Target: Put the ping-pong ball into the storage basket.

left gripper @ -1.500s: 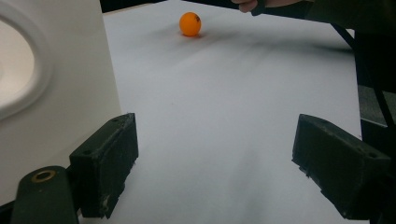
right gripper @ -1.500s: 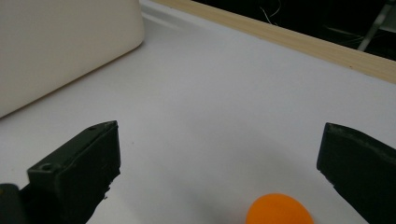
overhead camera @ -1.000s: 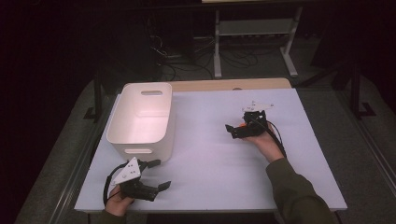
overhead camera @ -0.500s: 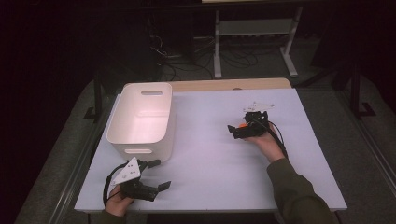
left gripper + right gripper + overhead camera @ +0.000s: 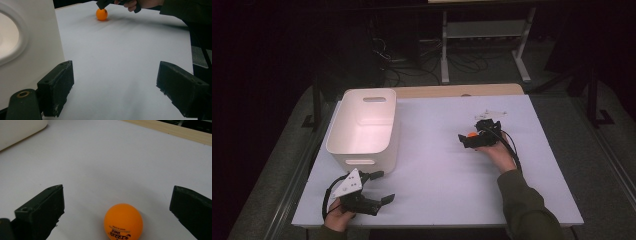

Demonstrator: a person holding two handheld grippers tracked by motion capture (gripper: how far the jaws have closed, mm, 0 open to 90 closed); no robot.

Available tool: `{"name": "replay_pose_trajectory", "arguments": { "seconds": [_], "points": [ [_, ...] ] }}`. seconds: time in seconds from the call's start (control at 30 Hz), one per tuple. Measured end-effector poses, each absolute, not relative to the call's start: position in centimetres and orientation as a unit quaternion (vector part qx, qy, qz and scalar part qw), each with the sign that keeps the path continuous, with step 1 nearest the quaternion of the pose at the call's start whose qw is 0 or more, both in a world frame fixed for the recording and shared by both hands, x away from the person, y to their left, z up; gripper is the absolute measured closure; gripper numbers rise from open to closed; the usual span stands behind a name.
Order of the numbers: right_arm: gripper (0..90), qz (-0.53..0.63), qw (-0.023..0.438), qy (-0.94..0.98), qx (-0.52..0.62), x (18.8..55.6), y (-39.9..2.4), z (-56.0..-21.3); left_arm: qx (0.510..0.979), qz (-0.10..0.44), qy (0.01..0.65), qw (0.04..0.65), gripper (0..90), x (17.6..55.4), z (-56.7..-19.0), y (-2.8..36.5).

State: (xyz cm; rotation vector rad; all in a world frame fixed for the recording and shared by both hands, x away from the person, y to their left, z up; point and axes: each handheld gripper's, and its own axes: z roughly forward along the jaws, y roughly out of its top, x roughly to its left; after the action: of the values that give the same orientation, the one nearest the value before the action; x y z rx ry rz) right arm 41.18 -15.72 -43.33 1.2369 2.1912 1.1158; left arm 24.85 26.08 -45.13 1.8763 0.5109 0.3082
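Between the wide-apart jaws of the right tongs (image 5: pixel 117 207) sits the orange ball (image 5: pixel 123 221) on the bench (image 5: pixel 437 170) — close squarely across its middle, gently; the left tongs (image 5: pixel 379 187) rest apart too.

Both tools are black with blocky, scuffed jaws; the left tool (image 5: pixel 362 192) carries a grey three-cornered plate and looping black cable, the right tool (image 5: pixel 473 139) trails cable past a dark green sleeve (image 5: pixel 524 210).

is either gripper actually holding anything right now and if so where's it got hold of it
Nothing is held. The right gripper stands open around the orange ball, which lies on the table untouched. The left gripper is open too.
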Motion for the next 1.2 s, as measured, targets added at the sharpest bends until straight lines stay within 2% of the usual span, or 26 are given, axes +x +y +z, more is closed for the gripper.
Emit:
{"name": "replay_pose_trajectory", "arguments": {
  "seconds": [0.63,1.2],
  "points": [
    [1.3,0.375,0.184,0.786,0.455,41.6,-15.9,-44.9,0.794,0.13,0.217,0.553,14.1,24.9,-45.1,26.1],
    [14.1,0.364,0.182,0.788,0.461,41.4,-16.2,-45.3,0.794,0.129,0.217,0.553,14.1,24.9,-45.1,26.1]
  ]
}}
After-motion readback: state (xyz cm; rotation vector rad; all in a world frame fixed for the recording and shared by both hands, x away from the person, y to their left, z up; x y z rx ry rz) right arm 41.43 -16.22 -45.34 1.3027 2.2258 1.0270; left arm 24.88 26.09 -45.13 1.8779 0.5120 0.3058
